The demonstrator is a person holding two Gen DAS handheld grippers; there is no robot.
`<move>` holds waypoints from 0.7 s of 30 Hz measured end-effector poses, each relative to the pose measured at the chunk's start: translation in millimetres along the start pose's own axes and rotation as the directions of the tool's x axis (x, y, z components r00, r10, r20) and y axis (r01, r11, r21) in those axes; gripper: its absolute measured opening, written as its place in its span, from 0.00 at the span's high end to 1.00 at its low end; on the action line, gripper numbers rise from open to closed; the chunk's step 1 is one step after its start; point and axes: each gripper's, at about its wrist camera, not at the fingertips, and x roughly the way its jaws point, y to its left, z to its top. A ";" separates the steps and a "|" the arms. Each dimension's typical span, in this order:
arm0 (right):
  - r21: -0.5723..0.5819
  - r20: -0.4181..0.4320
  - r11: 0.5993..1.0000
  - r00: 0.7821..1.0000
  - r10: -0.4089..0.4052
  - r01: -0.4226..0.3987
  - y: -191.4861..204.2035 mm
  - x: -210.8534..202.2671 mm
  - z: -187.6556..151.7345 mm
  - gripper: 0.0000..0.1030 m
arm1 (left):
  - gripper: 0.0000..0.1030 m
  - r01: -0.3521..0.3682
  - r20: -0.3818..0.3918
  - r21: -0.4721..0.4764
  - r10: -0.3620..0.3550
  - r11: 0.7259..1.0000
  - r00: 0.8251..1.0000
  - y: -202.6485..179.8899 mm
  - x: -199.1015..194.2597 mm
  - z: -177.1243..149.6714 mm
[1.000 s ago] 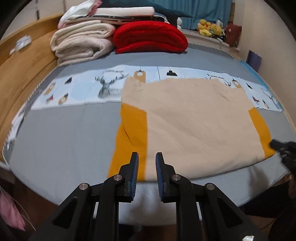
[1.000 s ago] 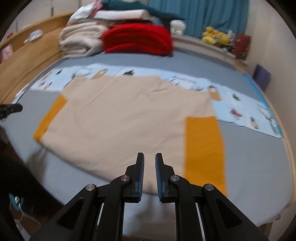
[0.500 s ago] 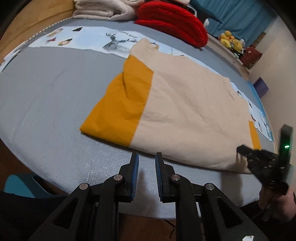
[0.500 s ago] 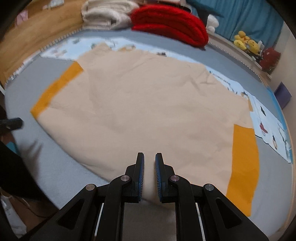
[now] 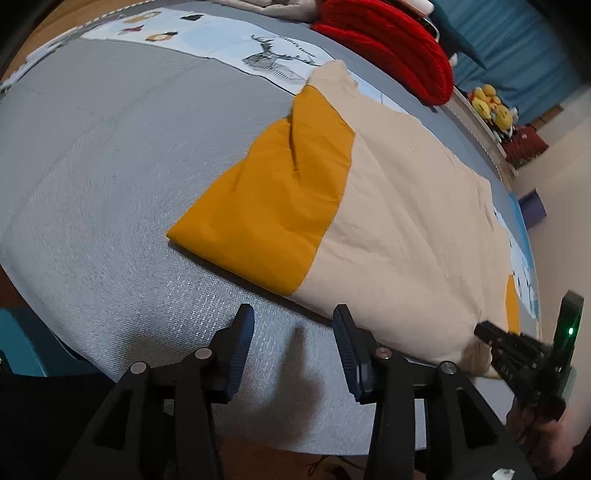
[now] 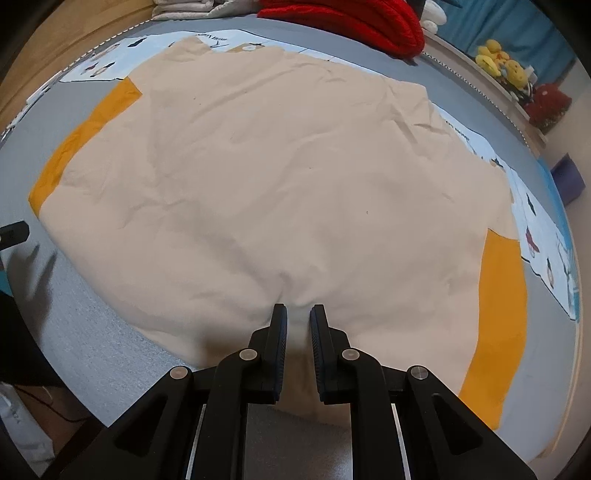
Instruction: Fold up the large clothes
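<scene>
The beige garment (image 6: 280, 177) lies spread flat on the grey bed (image 5: 92, 177), covering most of the mattress in the right wrist view. An orange sleeve (image 5: 269, 199) extends from the garment's left side; in the left wrist view it lies at 12 o'clock from the left gripper, with a crease running along its length. A second orange sleeve (image 6: 498, 314) lies along the garment's right side, at 3 o'clock in the right wrist view.

Left gripper (image 5: 293, 345): jaws released, spread wide apart, nothing between them. It hovers over bare grey bed cover just short of the garment's near hem, close to the junction of the orange sleeve and the beige body.

Right gripper (image 6: 298, 332): jaws drawn close together on the near hem of the garment, grasping a pinch of beige fabric. The fabric puckers into a small ridge between the two jaws, and folds radiate from that point. In the left wrist view the same gripper appears at 4 o'clock, with a bunched corner of beige fabric at its tip and a green indicator lit on its body.

At 12 o'clock, beyond the garment, a patterned white and blue sheet (image 5: 229, 40) crosses the bed. A folded red blanket (image 6: 351, 18) sits behind it. Yellow plush toys (image 6: 502, 62) stand on a ledge at 1 o'clock.
</scene>
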 end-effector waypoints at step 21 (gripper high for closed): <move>-0.002 -0.017 1.000 1.000 -0.008 0.008 -2.9 3.4 -5.7 0.85 | 0.53 0.200 -0.023 -0.326 -0.220 0.924 0.975 39.6 32.7 17.1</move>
